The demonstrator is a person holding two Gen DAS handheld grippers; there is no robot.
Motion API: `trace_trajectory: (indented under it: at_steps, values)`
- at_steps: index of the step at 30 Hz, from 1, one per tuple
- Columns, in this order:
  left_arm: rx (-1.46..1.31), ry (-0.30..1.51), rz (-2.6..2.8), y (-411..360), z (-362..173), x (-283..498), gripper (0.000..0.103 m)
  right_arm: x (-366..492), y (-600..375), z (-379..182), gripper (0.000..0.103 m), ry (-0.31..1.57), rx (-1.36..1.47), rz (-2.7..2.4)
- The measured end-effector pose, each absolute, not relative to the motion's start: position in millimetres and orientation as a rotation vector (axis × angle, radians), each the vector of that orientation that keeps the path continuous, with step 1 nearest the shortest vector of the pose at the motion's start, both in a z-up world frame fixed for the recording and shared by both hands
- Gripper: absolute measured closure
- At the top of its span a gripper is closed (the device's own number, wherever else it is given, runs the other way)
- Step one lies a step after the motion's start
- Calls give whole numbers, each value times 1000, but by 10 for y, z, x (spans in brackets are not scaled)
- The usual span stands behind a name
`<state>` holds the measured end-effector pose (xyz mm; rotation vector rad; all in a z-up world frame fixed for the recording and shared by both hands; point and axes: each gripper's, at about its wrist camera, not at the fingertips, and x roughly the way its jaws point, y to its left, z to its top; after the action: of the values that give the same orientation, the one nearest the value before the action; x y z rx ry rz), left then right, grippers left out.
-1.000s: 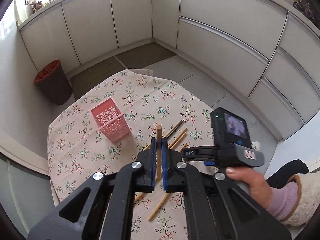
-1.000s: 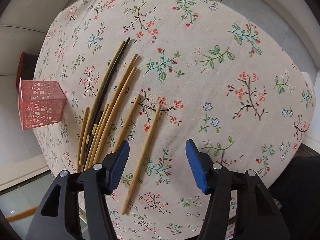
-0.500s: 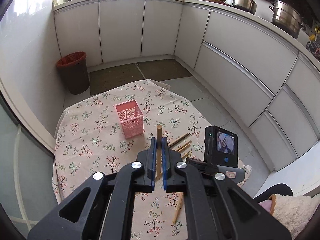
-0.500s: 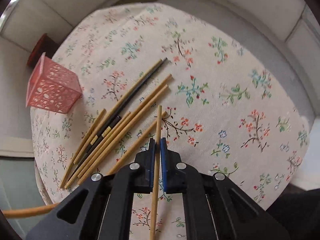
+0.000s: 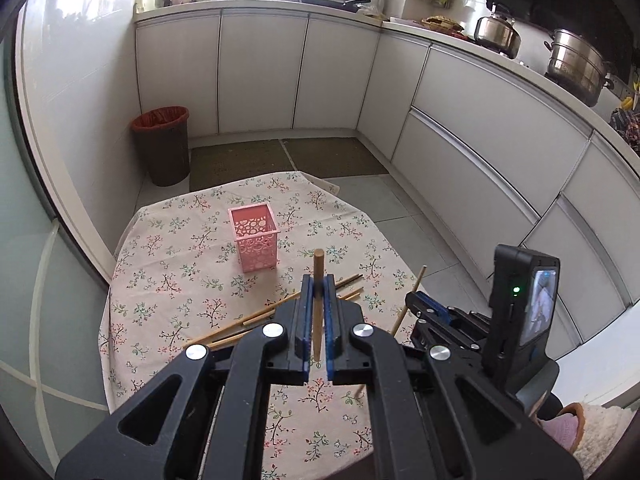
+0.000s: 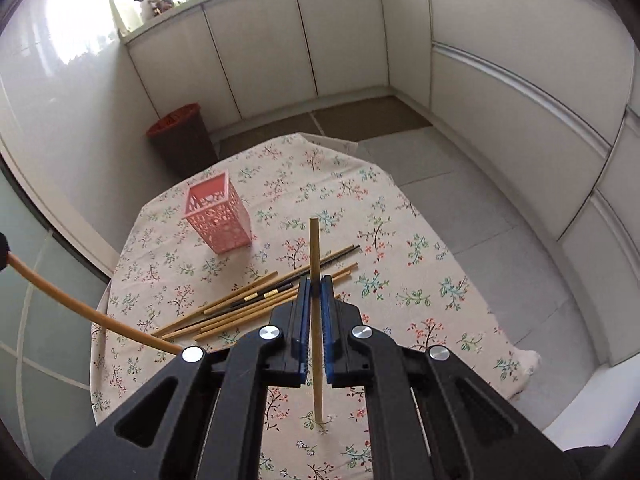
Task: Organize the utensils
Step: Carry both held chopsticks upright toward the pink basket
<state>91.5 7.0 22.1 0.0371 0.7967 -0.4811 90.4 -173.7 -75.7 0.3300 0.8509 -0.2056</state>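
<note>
A pink perforated holder (image 5: 254, 237) stands upright on the floral tablecloth (image 5: 172, 280); it also shows in the right wrist view (image 6: 218, 214). My left gripper (image 5: 318, 284) is shut on a wooden chopstick (image 5: 319, 268) that points forward. My right gripper (image 6: 315, 284) is shut on another wooden chopstick (image 6: 314, 248), held above the table; its lower tip reaches down near the cloth. Several wooden and dark chopsticks (image 6: 256, 300) lie loose on the cloth in front of both grippers, to the near right of the holder. The right gripper shows at the right of the left wrist view (image 5: 424, 304).
A dark bin with a red liner (image 5: 164, 142) stands on the floor beyond the table's far left. White cabinets (image 5: 256, 76) run along the back and right. Pots (image 5: 576, 66) sit on the counter. The table edge (image 6: 460, 264) drops to tiled floor on the right.
My right gripper closed on a chopstick and lifted it off the cloth. Both grippers rose and tilted up, so the room and holder came into view.
</note>
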Motion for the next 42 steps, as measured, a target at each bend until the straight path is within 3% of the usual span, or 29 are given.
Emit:
trace_trajectory:
  at_steps: [9,15,23,32,34,36,42]
  values:
    - [-18,729,-396,231,574,1269,99,1153,-1830,270,98,651,288,-150]
    - [-63,690,-323,265,681,1772,99,1486,-1832,637,98,560,299,-93]
    - [-82,661,-259,182,631,2455,99,1943,-1771,655,98,533,317,-32]
    - [-119,744,-273,136,53,2955,97,2333,-1694,502,101,521,366,20]
    - [-151,751,-301,210,-3,2933,78,2395,-1675,481,101,524,376,33]
    - [-210,710,-335,325,55,2850,66,2441,-1636,471,101,521,366,45]
    - [-288,555,-355,656,454,2429,65,2539,-1613,340,99,559,327,29]
